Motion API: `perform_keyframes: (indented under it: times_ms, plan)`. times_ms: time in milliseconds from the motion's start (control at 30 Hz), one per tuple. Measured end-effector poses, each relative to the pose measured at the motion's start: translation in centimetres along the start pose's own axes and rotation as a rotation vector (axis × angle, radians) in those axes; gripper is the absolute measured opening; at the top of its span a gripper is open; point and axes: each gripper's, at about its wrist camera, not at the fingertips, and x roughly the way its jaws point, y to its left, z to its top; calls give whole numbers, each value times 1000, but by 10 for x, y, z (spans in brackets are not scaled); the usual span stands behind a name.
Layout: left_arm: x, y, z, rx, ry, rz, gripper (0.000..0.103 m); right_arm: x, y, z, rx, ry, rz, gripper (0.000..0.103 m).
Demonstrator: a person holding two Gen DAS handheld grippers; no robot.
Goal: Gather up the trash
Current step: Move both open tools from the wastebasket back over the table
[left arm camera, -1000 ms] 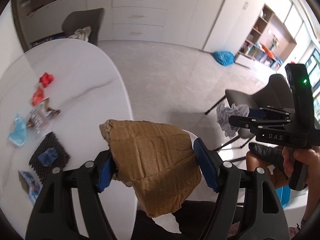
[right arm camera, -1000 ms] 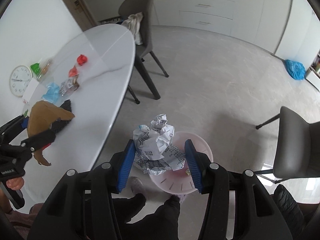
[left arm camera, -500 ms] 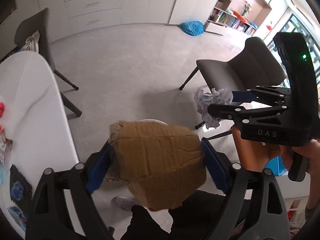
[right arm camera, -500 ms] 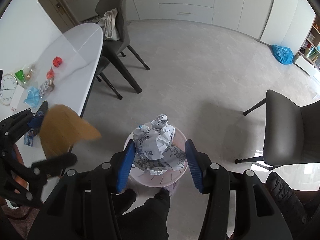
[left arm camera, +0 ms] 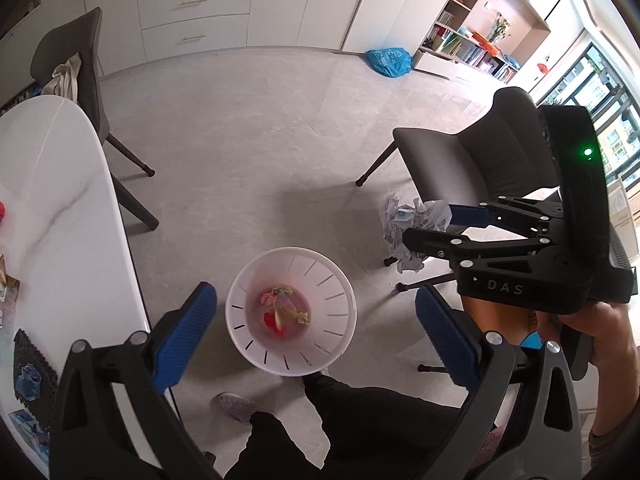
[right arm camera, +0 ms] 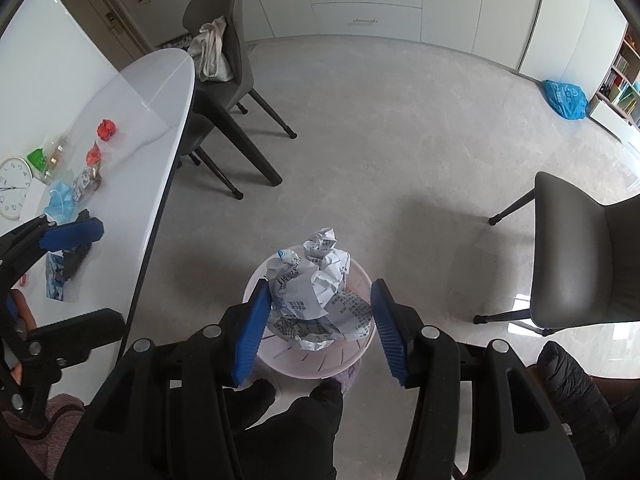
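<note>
On the left, our left gripper (left arm camera: pixel 316 336) hangs over the round white plastic waste bin (left arm camera: pixel 344 336) on the floor, its jaws opening wide with nothing between them. To the right, our right gripper (right arm camera: pixel 320 328) is clamped on the crumpled ball of printed white paper (right arm camera: pixel 316 292), poised above that bin. We judge we are at the dropping step: next, part the right jaws squarely over the bin, then return to the litter on the white oval table (right arm camera: pixel 132 184).

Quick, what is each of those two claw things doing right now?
Left gripper: jaws opening, nothing between them, over the white bin.
Right gripper: shut on the crumpled paper.
</note>
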Motion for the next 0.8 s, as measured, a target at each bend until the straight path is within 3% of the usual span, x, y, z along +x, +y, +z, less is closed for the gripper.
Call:
perform_keyframes:
  times_ms: [467, 500, 567, 633, 800]
  plan:
    - [-36, 24, -7, -41, -59, 93, 95, 40, 29, -12, -44, 76, 12, 56]
    - [-37, 26, -8, -44, -60, 99, 95, 45, 32, -13, -49, 87, 11, 58]
    - [-39, 30, -12, -53, -62, 103, 95, 53, 38, -16, -61, 105, 11, 80]
    - [-42, 34, -14, -66, -66, 107, 95, 60, 44, -19, -78, 104, -27, 96]
    - [-49, 44, -19, -93, -78, 120, 95, 64, 55, -16, -107, 114, -92, 100]
